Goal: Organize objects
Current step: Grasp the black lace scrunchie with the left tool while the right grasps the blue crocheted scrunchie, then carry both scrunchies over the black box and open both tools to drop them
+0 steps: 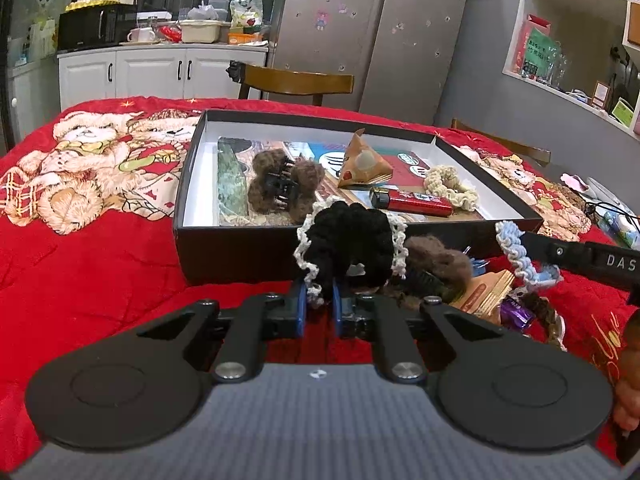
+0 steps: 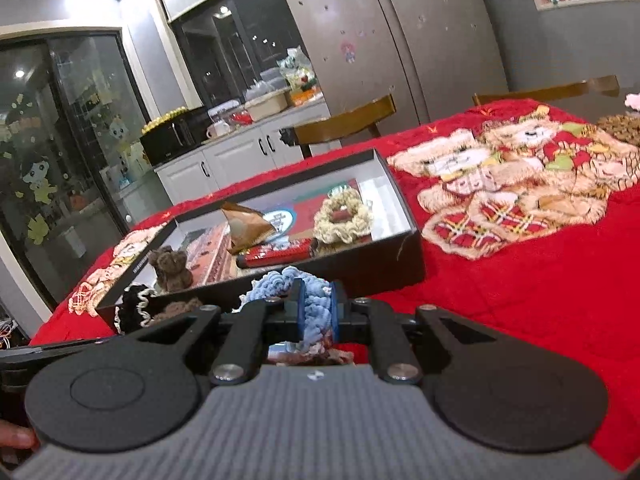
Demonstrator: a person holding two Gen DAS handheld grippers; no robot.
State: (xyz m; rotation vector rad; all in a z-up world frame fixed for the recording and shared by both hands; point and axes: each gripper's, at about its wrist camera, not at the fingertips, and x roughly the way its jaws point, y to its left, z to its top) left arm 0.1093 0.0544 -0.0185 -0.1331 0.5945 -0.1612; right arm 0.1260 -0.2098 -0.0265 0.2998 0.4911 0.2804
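Spreading across the counter: a red bear-print quilt (image 1: 100, 264), carrying a shallow black box (image 1: 240, 248) near its middle. Lying inside the box: a brown fuzzy hair clip (image 1: 280, 184), a folded paper pyramid (image 1: 362, 160), a red lighter (image 1: 412, 201) and a cream scrunchie (image 1: 450, 186). Pinching a black scrunchie with white trim (image 1: 348, 236) in the nearly closed left claw (image 1: 320, 306), just in front of the box's near wall. Clamping a pale blue scrunchie (image 2: 316, 300) between the pads of the right claw (image 2: 318, 312), likewise before the box. Sitting beside them on the quilt: another brown hair clip (image 1: 436, 260).
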